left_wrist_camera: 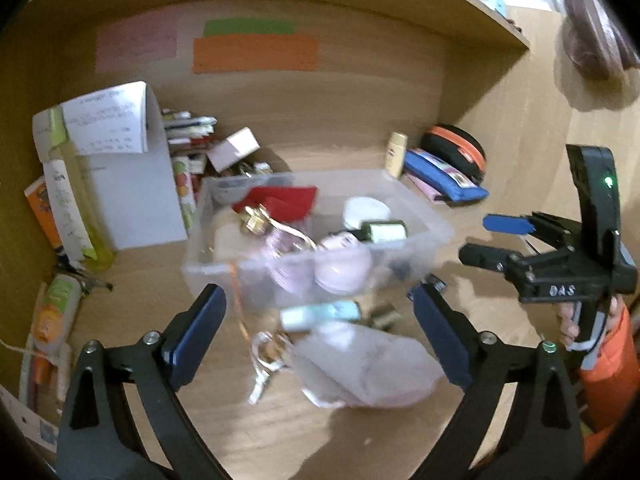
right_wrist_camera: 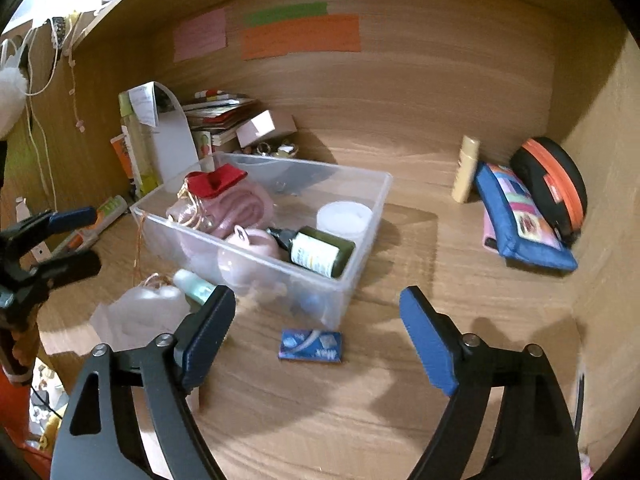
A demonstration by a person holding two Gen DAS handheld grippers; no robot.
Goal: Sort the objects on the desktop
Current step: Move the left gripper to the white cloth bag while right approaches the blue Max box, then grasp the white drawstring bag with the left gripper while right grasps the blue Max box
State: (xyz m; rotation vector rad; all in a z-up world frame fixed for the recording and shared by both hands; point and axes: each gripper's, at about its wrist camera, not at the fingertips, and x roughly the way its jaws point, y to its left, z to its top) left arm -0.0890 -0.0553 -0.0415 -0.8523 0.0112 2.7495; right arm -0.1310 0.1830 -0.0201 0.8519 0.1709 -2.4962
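Note:
A clear plastic bin (left_wrist_camera: 434,236) (right_wrist_camera: 362,256) stands mid-desk, holding a red pouch (right_wrist_camera: 218,182), a pink jar (right_wrist_camera: 250,250), a dark green bottle (right_wrist_camera: 320,252), a white lid (right_wrist_camera: 344,214) and other bits. My left gripper (left_wrist_camera: 316,316) is open and empty, above a crumpled white bag (left_wrist_camera: 368,368) (right_wrist_camera: 140,316) and a small teal tube (left_wrist_camera: 320,314) in front of the bin. My right gripper (right_wrist_camera: 318,320) is open and empty, above a small blue packet (right_wrist_camera: 310,345); it also shows in the left wrist view (left_wrist_camera: 486,242).
Books, papers and a tall yellow-green bottle (left_wrist_camera: 80,184) crowd the back left. A cream tube (right_wrist_camera: 466,170), a blue pencil pouch (right_wrist_camera: 524,218) and a black-orange case (right_wrist_camera: 554,182) lie at the back right. Keys (left_wrist_camera: 266,356) lie by the bag.

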